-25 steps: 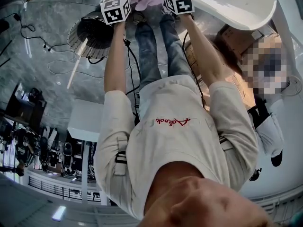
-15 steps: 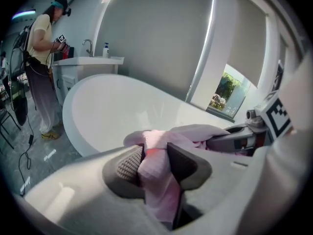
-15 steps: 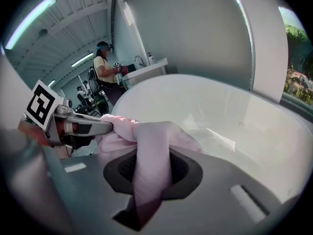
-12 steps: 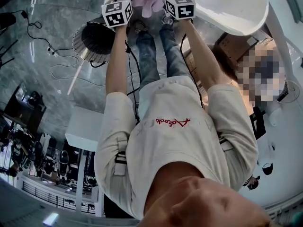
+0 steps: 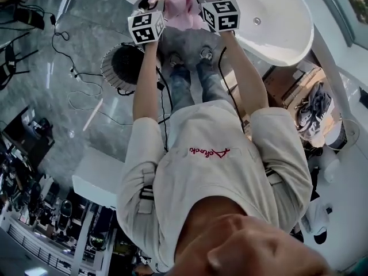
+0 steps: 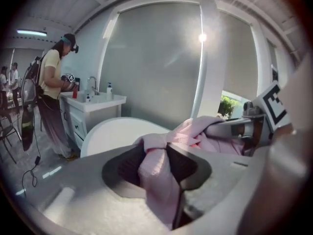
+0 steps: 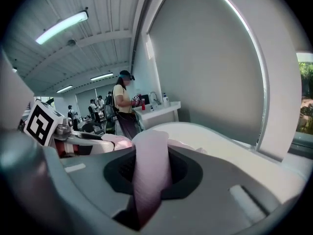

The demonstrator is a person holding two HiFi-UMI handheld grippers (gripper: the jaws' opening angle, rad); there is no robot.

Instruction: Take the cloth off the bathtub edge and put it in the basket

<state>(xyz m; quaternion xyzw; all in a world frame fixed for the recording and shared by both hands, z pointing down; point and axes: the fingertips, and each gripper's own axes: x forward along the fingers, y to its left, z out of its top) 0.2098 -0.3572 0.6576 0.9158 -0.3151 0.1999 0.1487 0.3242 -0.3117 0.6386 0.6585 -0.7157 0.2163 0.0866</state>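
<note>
Both grippers sit a bit lower in the head view than a second back, and more of the tub [image 5: 276,27] shows. Left gripper [image 6: 157,155] has its fingers [image 6: 128,164] pinched close on a fold of the pink cloth [image 5: 183,7]; right gripper [image 7: 150,165] is clamped even tighter on another fold. So the cloth hangs between them above the tub's near edge (clear of it, I think). Lift looks done. The basket [image 5: 123,68], on the floor [image 5: 63,125] left of the person's feet, is what's left. Grey marble floor, cables [image 5: 86,82] trailing, big open room.
</note>
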